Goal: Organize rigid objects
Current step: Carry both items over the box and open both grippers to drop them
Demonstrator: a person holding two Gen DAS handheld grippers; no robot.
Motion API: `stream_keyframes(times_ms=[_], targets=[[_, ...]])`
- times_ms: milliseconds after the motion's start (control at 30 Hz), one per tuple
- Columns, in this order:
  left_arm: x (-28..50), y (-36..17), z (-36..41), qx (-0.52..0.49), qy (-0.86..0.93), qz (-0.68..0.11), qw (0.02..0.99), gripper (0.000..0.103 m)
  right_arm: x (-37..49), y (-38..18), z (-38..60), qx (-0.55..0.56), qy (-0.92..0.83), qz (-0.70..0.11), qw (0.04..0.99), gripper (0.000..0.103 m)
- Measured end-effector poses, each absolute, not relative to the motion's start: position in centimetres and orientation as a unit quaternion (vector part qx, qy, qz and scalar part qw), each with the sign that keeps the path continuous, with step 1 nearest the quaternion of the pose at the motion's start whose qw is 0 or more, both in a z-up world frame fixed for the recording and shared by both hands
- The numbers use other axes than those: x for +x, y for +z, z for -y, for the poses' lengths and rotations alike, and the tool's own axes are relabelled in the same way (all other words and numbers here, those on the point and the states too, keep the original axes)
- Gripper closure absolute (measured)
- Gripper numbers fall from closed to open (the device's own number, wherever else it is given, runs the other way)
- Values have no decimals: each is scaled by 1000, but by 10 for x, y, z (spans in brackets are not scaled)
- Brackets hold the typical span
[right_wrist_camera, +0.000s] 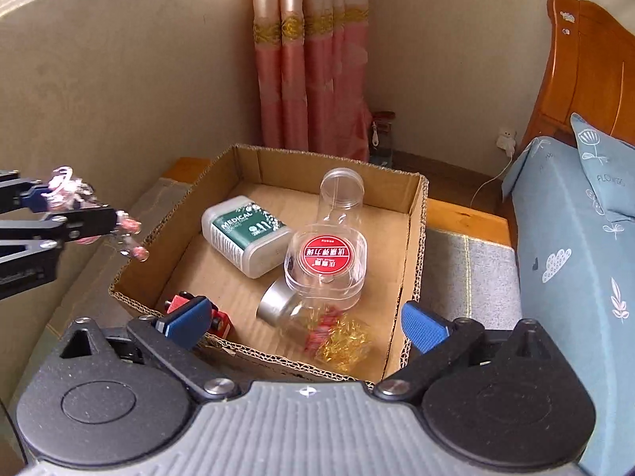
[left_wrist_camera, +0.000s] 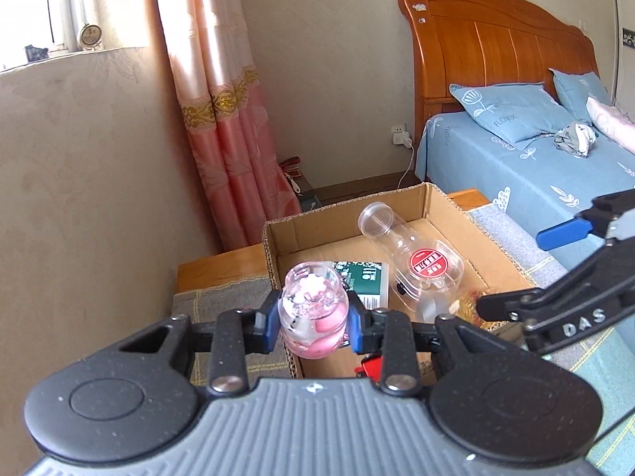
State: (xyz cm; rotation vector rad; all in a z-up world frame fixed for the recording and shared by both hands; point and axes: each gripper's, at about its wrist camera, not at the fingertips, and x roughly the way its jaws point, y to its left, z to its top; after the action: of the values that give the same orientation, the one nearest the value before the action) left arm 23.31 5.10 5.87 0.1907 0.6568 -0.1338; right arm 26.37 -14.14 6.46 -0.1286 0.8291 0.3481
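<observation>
My left gripper (left_wrist_camera: 313, 319) is shut on a clear pink jar (left_wrist_camera: 313, 313) and holds it above the near left edge of a cardboard box (left_wrist_camera: 301, 224). The jar also shows in the right wrist view (right_wrist_camera: 67, 194), left of the box (right_wrist_camera: 186, 208). In the box lie a green medical box (right_wrist_camera: 244, 234), a clear container with a red label (right_wrist_camera: 327, 265), a clear tube (right_wrist_camera: 339, 194), a silver-lidded jar of gold clips (right_wrist_camera: 313, 323) and a red toy (right_wrist_camera: 216, 319). My right gripper (right_wrist_camera: 303, 323) is open and empty over the box's near edge.
The cardboard box sits on a grey checked cloth (right_wrist_camera: 468, 273) over a low wooden table (right_wrist_camera: 464, 214). A bed with blue sheets (left_wrist_camera: 528, 170) and a wooden headboard (left_wrist_camera: 492, 43) is on the right. A pink curtain (right_wrist_camera: 313, 59) hangs behind. A beige wall (left_wrist_camera: 99, 182) is on the left.
</observation>
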Motion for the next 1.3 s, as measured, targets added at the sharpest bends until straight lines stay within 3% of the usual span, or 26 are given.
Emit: stream_keyframes(times_ms=[400, 733, 767, 833, 900, 1300], targets=[[305, 69, -38, 100, -81, -336, 933, 72, 212, 69, 162, -33, 147, -368, 917, 0], [377, 35, -21, 108, -67, -382, 915, 71, 188, 60, 181, -15, 70, -355, 932, 0], [380, 31, -21, 103, -67, -385, 915, 69, 187, 59, 182, -18, 67, -355, 932, 0], [381, 29, -22, 90, -69, -384, 916, 51, 186, 57, 182, -24, 66, -355, 932, 0], [376, 29, -23, 82, -61, -375, 922, 15, 186, 54, 183, -24, 62, -357, 932, 0], [314, 44, -26, 94, -61, -345, 932, 10, 171, 44, 183, -10, 72, -363, 929, 0]])
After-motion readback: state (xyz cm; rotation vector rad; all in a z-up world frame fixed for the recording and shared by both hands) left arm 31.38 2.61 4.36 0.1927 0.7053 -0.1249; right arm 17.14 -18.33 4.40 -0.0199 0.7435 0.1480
